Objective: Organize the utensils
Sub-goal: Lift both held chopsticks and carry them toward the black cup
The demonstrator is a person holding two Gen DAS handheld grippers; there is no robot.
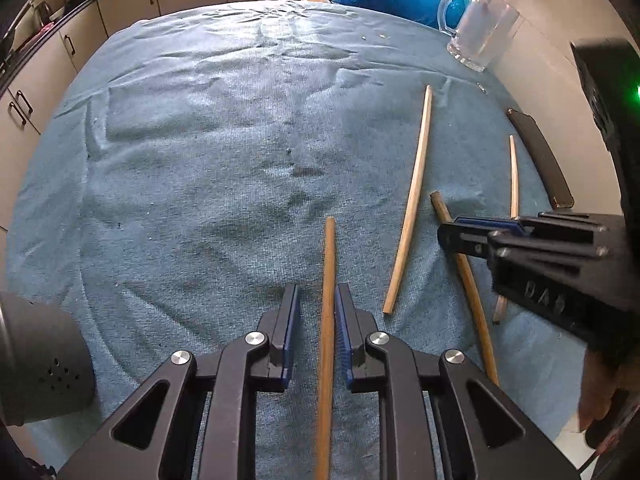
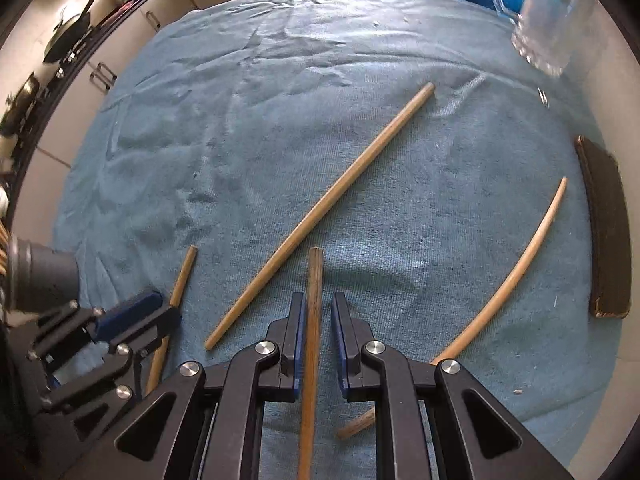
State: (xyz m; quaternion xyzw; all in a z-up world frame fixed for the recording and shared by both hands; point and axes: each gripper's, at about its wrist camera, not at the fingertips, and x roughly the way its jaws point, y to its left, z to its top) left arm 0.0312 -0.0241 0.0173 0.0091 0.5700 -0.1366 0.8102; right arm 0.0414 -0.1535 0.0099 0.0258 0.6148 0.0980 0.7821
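Left gripper (image 1: 317,292) straddles a wooden stick (image 1: 326,344) on the blue cloth (image 1: 200,160), pads not touching: released. Right gripper (image 2: 318,300) likewise around a darker stick (image 2: 311,344), slight gap, unclamped. Pale sticks (image 1: 412,204) lie between them.

The glass mug (image 2: 548,12) at the desk's far right corner is blurred (top cut off); the right tongs (image 1: 452,234) hide part of a chopstick (image 1: 472,292).
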